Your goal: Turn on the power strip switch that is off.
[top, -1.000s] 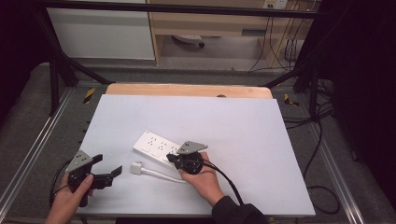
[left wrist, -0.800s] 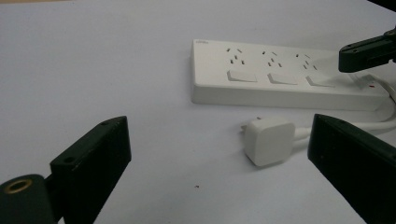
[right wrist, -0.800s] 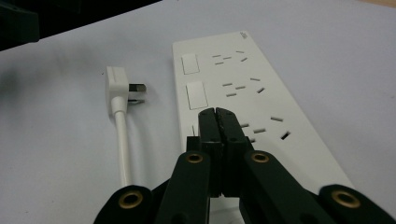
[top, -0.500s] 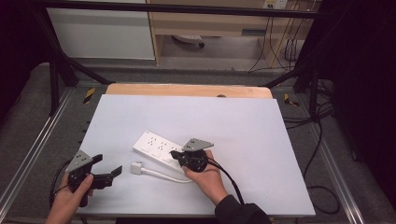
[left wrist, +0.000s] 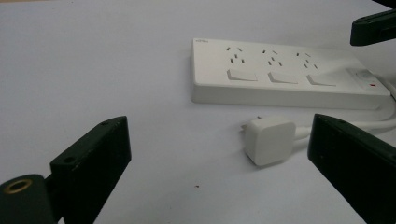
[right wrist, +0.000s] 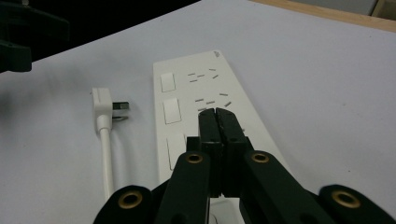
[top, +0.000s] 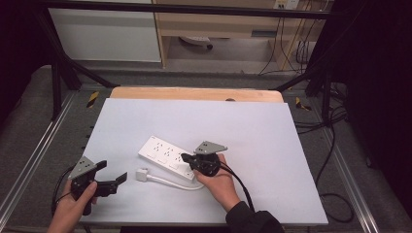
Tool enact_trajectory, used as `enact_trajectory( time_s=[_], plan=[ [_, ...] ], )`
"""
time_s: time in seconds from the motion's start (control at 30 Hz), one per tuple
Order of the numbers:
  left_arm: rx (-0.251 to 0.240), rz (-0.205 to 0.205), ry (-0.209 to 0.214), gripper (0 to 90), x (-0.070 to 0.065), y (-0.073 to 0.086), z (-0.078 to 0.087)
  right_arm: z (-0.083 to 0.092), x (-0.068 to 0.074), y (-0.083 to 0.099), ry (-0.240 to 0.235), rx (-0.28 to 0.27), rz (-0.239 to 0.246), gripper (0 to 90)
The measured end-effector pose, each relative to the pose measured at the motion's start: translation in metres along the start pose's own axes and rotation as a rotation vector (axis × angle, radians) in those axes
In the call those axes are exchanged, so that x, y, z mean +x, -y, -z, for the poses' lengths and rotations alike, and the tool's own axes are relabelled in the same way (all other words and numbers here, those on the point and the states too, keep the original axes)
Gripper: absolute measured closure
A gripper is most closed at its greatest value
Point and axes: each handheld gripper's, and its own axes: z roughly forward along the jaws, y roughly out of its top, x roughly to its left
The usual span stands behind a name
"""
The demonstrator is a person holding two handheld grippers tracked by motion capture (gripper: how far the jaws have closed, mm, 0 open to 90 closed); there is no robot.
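A white power strip (top: 165, 155) lies at an angle on the white table (top: 252, 131). Its white plug (top: 142, 174) and cable (top: 170, 183) rest just in front of it. My right gripper (top: 187, 158) hovers over the strip's near end, jaws shut with nothing between them. In the right gripper view the closed tips (right wrist: 215, 112) sit above the strip (right wrist: 187, 88), and the plug (right wrist: 103, 108) lies to the left. My left gripper (top: 114, 180) is open at the front left, pointing at the plug. In the left gripper view the plug (left wrist: 270, 140) sits ahead of the open gripper (left wrist: 217, 133), in front of the strip (left wrist: 280, 77).
A wooden board edge (top: 194, 93) runs along the table's far side. Metal frame rails (top: 34, 160) flank the table, and cables (top: 330, 145) trail on the floor to the right.
My right gripper has shifted a little to the right and away over the strip. The left gripper has stayed put.
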Motion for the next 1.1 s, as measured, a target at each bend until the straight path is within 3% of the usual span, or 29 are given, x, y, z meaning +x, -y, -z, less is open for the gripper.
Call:
enact_trajectory(
  time_s=[0.33,0.93,1.1],
  plan=[
    [0.003,-0.003,0.002,6.1,0.0,0.0,0.0,0.009,-0.008,-0.005,0.034,-0.027,-0.03,80.6],
    [0.005,-0.007,0.005,6.0,-0.001,0.0,0.0,0.026,-0.026,-0.016,0.153,-0.038,-0.094,33.6],
    [0.006,-0.007,0.007,6.1,-0.001,0.0,0.0,0.032,-0.032,-0.018,0.179,-0.038,-0.111,25.9]
  ],
)
